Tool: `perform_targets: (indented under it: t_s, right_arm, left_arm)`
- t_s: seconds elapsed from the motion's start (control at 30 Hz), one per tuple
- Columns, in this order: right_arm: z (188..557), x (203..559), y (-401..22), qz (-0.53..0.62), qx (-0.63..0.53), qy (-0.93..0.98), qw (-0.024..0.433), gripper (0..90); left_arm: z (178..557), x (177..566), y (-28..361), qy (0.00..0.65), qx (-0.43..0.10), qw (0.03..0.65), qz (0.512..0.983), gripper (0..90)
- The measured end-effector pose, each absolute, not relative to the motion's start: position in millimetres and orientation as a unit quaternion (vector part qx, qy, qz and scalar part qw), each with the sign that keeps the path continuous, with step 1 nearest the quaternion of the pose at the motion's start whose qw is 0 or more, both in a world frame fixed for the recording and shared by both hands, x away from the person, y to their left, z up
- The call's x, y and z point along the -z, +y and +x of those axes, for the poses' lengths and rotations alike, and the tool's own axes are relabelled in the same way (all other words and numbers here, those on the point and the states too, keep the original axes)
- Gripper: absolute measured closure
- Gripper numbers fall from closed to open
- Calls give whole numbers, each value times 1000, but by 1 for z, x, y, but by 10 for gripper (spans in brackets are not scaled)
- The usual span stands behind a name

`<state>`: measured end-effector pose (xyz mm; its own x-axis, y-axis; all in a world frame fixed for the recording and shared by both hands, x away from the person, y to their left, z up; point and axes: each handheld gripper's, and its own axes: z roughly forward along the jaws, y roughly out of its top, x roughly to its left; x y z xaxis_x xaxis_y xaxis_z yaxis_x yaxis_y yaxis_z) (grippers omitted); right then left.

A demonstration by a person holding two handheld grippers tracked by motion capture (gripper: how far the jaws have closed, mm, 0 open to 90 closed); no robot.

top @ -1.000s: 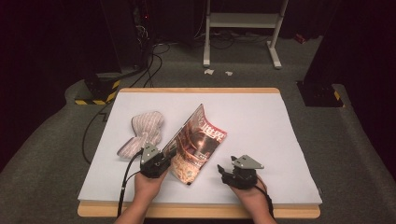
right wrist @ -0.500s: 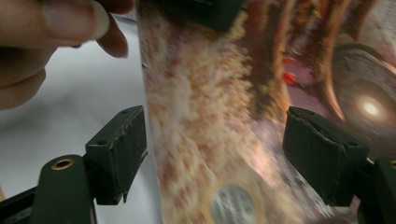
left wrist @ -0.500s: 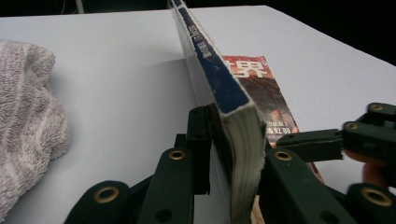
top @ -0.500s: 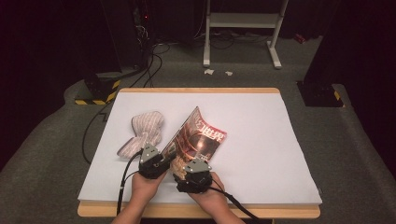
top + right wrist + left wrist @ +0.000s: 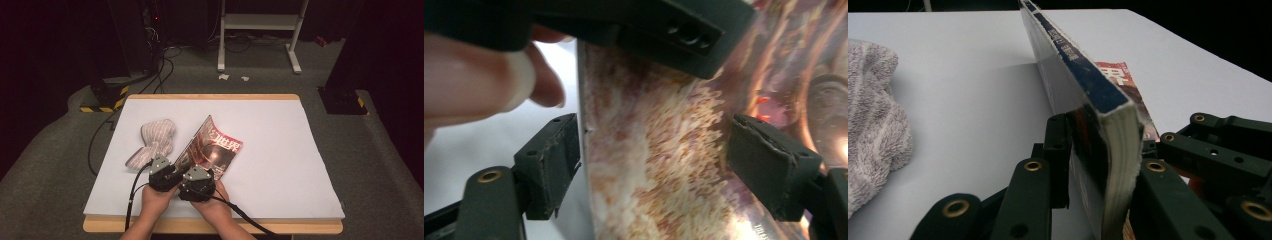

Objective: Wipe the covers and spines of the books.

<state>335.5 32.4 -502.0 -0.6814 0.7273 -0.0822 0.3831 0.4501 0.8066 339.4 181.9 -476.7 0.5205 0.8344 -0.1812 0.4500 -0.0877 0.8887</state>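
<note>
My left gripper [image 5: 1088, 165] pinches the magazine [image 5: 212, 147] half raised off the worktop [image 5: 280, 130]; my right gripper [image 5: 654, 165] gapes, gripping nothing yet.

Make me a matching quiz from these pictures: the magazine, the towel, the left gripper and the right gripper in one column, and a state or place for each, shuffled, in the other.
Things:
1. magazine
2. towel
3. left gripper
4. right gripper

States or places:
A. jaws spread apart over a glossy page
B. crumpled on the table, to the magazine's left
C. partly lifted, one side raised off the table
D. clamped on a thick sheaf of pages

Pairs: 1-C, 2-B, 3-D, 4-A
</note>
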Motion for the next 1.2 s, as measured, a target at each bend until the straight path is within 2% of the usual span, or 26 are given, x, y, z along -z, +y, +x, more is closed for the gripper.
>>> perform_targets:
  t_s: [0.1,0.2,0.5,0.83,1.2]
  right_arm:
    - [339,502,30,342,-401,822,214,231]
    - [336,501,28,334,-399,824,225,285]
    - [333,501,9,339,-389,818,255,496]
    - [333,501,-29,357,-383,804,282,604]
    - [334,501,-59,355,-393,800,283,670]
  left_arm:
    - [340,477,183,451,-192,503,712,753]
    - [343,479,183,453,-191,500,713,731]
    - [348,484,180,448,-181,495,722,564]
    - [338,473,172,414,-163,524,726,371]
    - [323,452,176,389,-187,538,724,347]
